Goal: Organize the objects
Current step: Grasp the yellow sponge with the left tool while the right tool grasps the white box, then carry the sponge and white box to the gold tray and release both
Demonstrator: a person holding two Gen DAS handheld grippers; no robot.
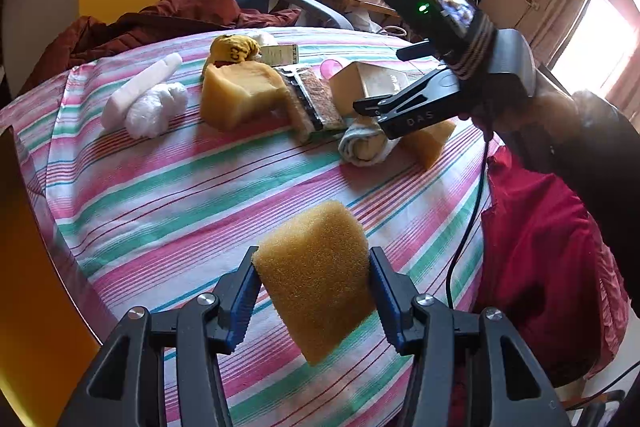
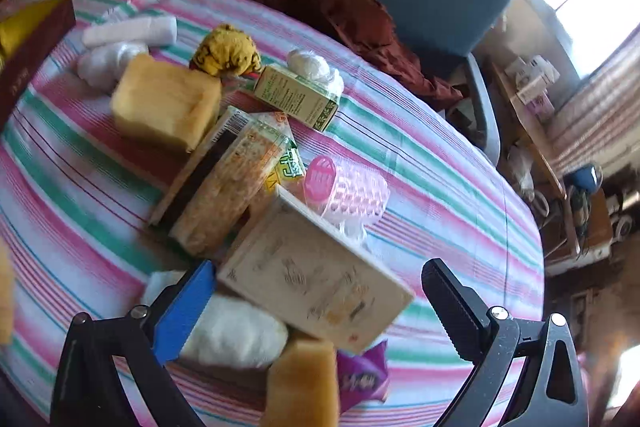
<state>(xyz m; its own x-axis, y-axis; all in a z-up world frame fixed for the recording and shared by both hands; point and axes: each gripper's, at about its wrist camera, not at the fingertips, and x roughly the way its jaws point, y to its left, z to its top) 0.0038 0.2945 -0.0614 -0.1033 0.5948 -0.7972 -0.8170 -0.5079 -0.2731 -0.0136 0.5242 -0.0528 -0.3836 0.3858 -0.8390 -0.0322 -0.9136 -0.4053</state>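
Observation:
My left gripper [image 1: 314, 291] is shut on a yellow sponge block [image 1: 316, 275], squeezed between its blue pads and held above the striped tablecloth [image 1: 180, 195]. In the right wrist view, my right gripper [image 2: 320, 303] stands wide open over a beige box [image 2: 316, 275], a rolled white towel [image 2: 236, 331] and a small yellow sponge [image 2: 304, 383]; nothing is gripped. The left wrist view shows that right gripper [image 1: 362, 107] from the side, hovering over the beige box [image 1: 372, 83] and the towel [image 1: 364, 145].
A pile lies mid-table: a big yellow sponge [image 1: 240, 95], cracker packs [image 2: 228, 187], a green box [image 2: 298, 97], a yellow cloth [image 2: 226, 51], a pink cup [image 2: 344, 191], a white foam stick [image 1: 140, 87]. A red jacket [image 1: 540, 267] hangs at the right edge.

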